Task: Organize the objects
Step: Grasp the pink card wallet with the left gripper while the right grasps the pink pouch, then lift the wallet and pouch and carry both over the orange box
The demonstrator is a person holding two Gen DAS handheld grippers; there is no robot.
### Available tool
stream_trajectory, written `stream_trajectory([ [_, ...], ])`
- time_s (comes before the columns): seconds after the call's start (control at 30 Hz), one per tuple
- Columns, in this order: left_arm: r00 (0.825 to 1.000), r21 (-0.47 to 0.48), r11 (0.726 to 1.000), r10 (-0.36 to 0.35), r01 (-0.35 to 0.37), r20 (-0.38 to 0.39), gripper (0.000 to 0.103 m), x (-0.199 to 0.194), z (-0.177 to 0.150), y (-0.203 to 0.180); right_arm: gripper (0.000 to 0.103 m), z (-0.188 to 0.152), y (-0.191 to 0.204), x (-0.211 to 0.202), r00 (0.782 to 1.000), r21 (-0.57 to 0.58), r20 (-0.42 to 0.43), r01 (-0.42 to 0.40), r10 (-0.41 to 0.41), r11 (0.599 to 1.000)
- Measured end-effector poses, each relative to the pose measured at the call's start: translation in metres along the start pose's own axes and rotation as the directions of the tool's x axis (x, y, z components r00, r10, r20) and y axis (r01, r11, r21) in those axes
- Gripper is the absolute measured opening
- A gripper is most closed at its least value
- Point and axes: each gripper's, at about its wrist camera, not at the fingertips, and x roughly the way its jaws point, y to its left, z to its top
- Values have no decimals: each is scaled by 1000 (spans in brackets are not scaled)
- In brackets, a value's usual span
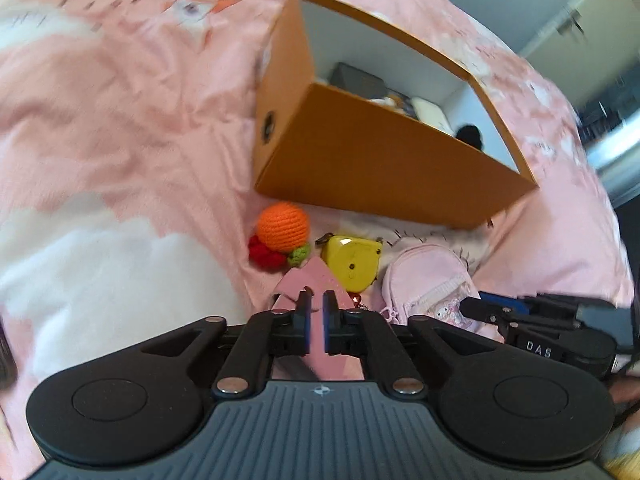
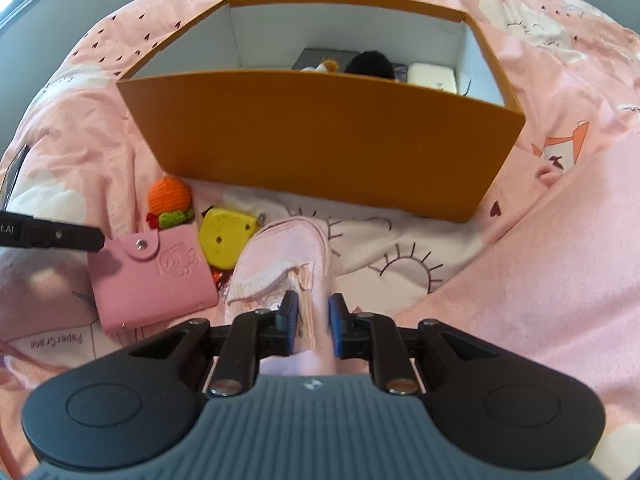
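The left hand-held gripper point(image 1: 316, 312) is clenched on the pink wallet point(image 1: 316, 280), its blue pads pressed against the thin edge, and the right wrist view shows that wallet point(image 2: 150, 276) held at its left side by a black finger, its snap flap and embossed face turned up. The right hand-held gripper point(image 2: 314, 314) grasps the pink pouch point(image 2: 280, 264), the soft fabric bunched between its two pads; in the left wrist view the pouch point(image 1: 428, 284) lies just right of the wallet with the right gripper's fingers point(image 1: 496, 308) over its lower end. Everything rests on a bed with a pink printed cover point(image 1: 120, 120). Between wallet and pouch sits a yellow tape measure point(image 2: 226, 236), touching the pouch, and just beyond the wallet lies an orange crocheted toy point(image 2: 170, 198) with red and green bits. Behind all of these stands an open orange box point(image 2: 320, 136) with white inner walls, holding a black fuzzy thing point(image 2: 370, 64), a cream case point(image 2: 432, 74) and a grey item point(image 2: 320, 58)
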Motion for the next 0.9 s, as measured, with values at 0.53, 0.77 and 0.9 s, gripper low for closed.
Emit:
stream_trajectory([
  [0.53,957,430,902,99,29,-274,53,47,37,-35,42,8,-8,8,998,48,-39,-48,50,998],
  [0.77,899,443,895,156,46,-408,55,80,48,-30,42,12,-13,17,997,65,-62,-49,53,997],
  [0.9,868,399,915,153,56,-473,60,94,47,-21,43,12,-14,22,996,68,-72,-45,50,997],
])
